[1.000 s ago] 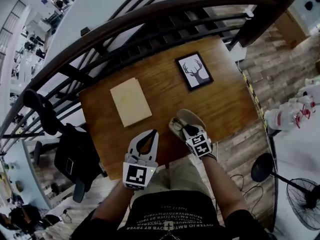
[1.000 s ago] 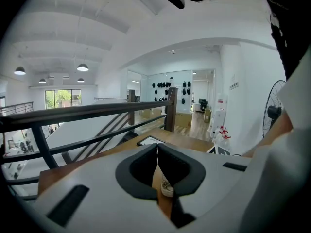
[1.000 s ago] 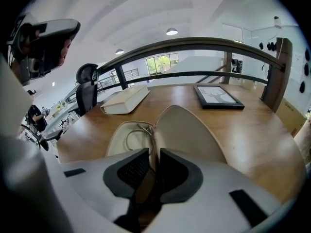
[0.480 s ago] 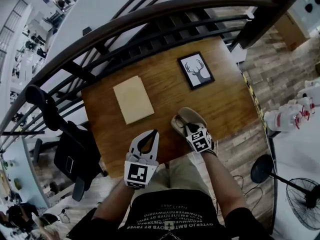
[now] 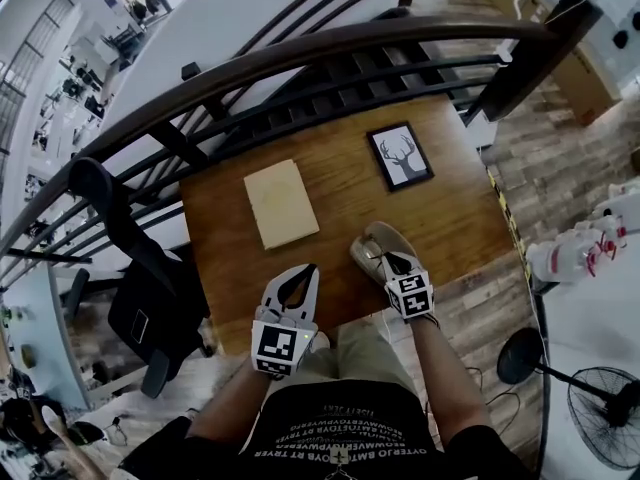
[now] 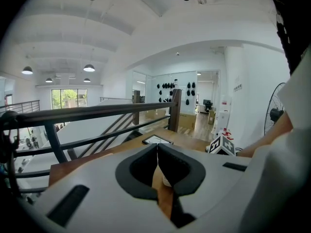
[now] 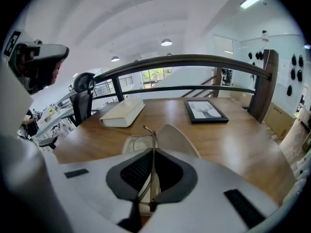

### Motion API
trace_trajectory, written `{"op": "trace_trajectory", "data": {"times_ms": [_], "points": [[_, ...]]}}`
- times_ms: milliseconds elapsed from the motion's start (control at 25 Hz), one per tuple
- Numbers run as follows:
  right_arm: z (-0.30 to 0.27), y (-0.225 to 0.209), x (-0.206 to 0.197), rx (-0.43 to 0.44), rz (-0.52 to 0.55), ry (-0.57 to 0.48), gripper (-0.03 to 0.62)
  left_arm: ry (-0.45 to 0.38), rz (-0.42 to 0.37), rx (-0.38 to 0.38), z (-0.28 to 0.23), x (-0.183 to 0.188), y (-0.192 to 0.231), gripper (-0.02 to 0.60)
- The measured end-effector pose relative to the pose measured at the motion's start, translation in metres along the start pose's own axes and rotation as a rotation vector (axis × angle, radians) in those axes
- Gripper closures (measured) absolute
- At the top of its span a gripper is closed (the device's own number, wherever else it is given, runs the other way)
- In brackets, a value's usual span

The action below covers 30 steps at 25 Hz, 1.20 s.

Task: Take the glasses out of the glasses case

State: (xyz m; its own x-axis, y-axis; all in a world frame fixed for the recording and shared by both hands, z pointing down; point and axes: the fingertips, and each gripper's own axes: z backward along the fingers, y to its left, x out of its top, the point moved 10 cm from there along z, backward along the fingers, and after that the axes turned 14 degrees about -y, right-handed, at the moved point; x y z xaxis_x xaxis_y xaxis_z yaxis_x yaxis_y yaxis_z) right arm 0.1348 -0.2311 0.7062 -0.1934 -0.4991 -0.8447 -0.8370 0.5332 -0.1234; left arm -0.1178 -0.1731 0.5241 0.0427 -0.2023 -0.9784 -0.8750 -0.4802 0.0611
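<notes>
At the near edge of the brown wooden table (image 5: 340, 183): white left gripper (image 6: 157, 147), jaws together, empty. White right gripper (image 7: 153, 150), jaws just closing, pinching thin wire-framed glasses (image 7: 154, 138) over an open beige oval glasses case (image 7: 176, 139). Beyond: cream book (image 7: 122, 113), black-framed deer picture (image 7: 206, 110).

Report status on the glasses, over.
Left gripper shut, empty. Right gripper jaws just closing, glasses pinched between them, at the open case. Nothing in the way.

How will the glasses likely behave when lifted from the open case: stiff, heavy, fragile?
The glasses look thin and wiry, so probably light and bendable. The right gripper has just been closing its jaws on one slim part only, so they may swing or twist above the glasses case.
</notes>
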Motion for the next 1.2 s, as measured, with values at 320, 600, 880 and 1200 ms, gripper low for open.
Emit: {"op": "trace_trajectory", "data": {"times_ms": [320, 600, 880, 1200], "points": [[0.035, 0.008, 0.021, -0.007, -0.035, -0.079, 0.568, -0.033, -0.018, -0.006, 0.018, 0.023, -0.008, 0.552], [0.074, 0.02, 0.04, -0.004, -0.029, -0.148, 0.568, -0.074, -0.028, -0.009, 0.028, 0.038, -0.012, 0.552], [0.113, 0.035, 0.064, 0.014, -0.025, -0.226, 0.568, -0.106, -0.042, -0.013, 0.042, 0.053, -0.018, 0.552], [0.156, 0.056, 0.103, 0.03, -0.005, -0.352, 0.568, -0.136, -0.047, -0.019, 0.056, 0.066, -0.02, 0.552]]}}
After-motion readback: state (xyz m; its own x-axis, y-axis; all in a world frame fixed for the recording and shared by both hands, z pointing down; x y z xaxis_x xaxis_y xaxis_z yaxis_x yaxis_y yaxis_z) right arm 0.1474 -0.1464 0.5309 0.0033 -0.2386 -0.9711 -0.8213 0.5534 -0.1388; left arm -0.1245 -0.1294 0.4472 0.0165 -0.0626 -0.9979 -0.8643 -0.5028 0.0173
